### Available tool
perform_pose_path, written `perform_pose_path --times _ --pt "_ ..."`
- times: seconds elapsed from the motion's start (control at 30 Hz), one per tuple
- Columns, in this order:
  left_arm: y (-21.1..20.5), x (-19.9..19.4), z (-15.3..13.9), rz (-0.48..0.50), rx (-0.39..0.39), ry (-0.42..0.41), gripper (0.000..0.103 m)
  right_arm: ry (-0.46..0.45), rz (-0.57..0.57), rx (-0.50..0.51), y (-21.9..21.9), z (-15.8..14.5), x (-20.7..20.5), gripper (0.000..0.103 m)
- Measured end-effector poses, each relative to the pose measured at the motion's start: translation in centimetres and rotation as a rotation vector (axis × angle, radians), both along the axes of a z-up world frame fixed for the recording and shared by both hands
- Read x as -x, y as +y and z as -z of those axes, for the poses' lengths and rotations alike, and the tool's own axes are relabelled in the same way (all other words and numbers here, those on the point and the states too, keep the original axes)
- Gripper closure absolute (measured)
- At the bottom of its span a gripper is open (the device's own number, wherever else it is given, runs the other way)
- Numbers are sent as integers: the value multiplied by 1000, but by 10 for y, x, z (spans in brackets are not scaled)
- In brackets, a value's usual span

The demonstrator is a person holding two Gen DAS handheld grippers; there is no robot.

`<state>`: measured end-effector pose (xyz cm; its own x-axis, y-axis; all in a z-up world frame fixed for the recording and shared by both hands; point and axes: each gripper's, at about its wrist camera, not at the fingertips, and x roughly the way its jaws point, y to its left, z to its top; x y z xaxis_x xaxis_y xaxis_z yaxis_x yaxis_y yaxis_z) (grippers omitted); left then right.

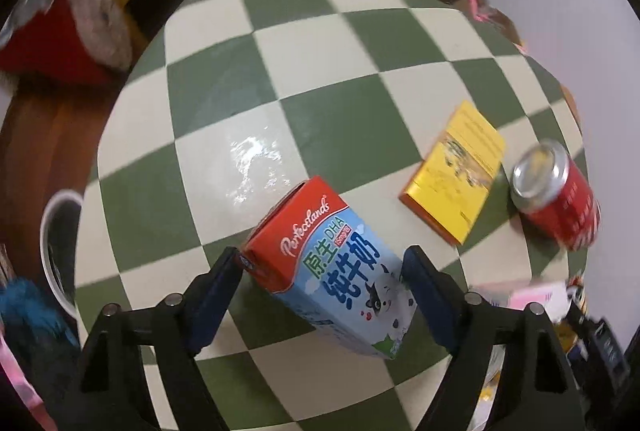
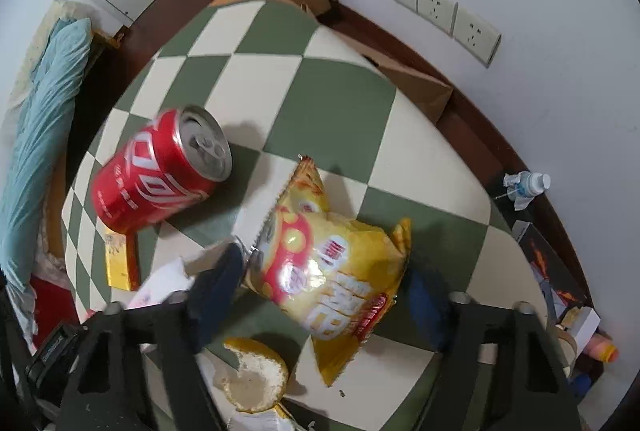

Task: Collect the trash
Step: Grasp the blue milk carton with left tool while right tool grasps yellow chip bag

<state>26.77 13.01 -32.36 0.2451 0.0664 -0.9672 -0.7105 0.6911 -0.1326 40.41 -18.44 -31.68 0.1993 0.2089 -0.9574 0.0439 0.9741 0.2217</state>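
Observation:
A milk carton [image 1: 308, 227], red-topped and light blue, lies tilted on the green-and-cream checkered table [image 1: 320, 51]. My left gripper [image 1: 322, 259] points down over it, and both pads touch its sides. To its right lie a flat yellow box [image 1: 456, 171] and a red soda can [image 1: 556, 191] on its side. In the right wrist view a yellow chip bag [image 2: 332, 263] lies between the fingers of my right gripper [image 2: 325, 267], which touch its two edges. The red can [image 2: 160, 167] rests up and left of the bag.
A white round container [image 1: 60, 251] stands off the table's left edge. A bitten bun-like piece [image 2: 256, 375], white paper [image 2: 164, 283] and the yellow box [image 2: 120, 259] lie near the bag. A cardboard box [image 2: 416, 87] and a water bottle [image 2: 528, 185] sit on the floor by the wall.

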Motion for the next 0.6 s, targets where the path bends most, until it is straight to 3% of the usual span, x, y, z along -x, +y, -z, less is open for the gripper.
perform_pose_path --times 0.1,0.3,0.4,0.5,0.57,0.6 --pt "-8 4 -9 52 -35 -6 30 -20 -4 -34 -5 3 3 38" --pt "-13 3 -10 79 -78 -11 30 -47 -13 -54 -9 -2 18 43" --pt "-2 -4 -4 43 -41 -17 28 -54 -8 -55 -13 -4 26 43" --pt "21 -6 2 0 70 -33 31 -47 -6 -55 -13 -5 28 43" --pt "26 1 -2 -6 90 -62 46 -48 -7 -53 -13 -6 28 43" --pt "27 4 -6 1 89 -80 49 -55 -9 -50 -13 -8 30 44"
